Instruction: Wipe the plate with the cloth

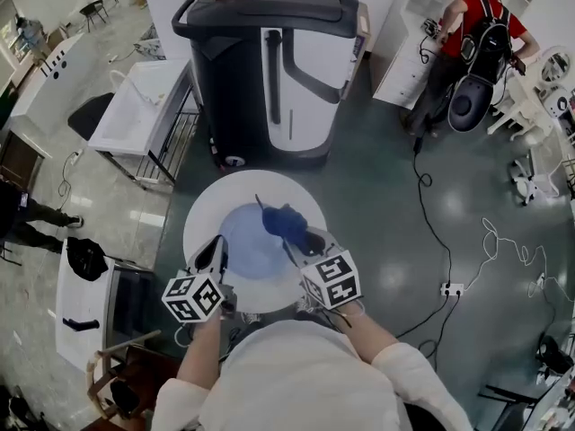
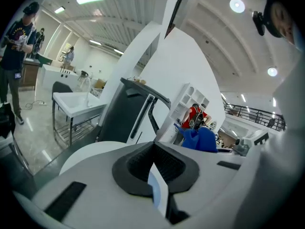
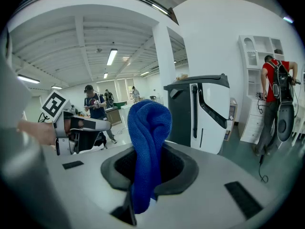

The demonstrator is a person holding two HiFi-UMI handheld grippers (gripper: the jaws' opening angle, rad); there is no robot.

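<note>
A pale blue plate [image 1: 250,248] hangs over the round white table [image 1: 211,203]. My left gripper [image 1: 216,251] is shut on its left rim. In the left gripper view the plate [image 2: 159,193] shows only as a thin edge clamped between the pads of the left gripper [image 2: 155,178]. The dark blue cloth [image 1: 285,222] is bunched up in my right gripper [image 1: 302,241], which is shut on it at the plate's right side. In the right gripper view the cloth [image 3: 147,147] stands up out of the right gripper [image 3: 143,178], with the left gripper [image 3: 71,132] off to its left.
A tall black and white machine [image 1: 269,61] stands just behind the table. To the left is a white sink stand [image 1: 135,106]. A person in red [image 1: 476,34] works at white shelves at the back right. Cables and a power strip [image 1: 452,288] lie on the floor to the right.
</note>
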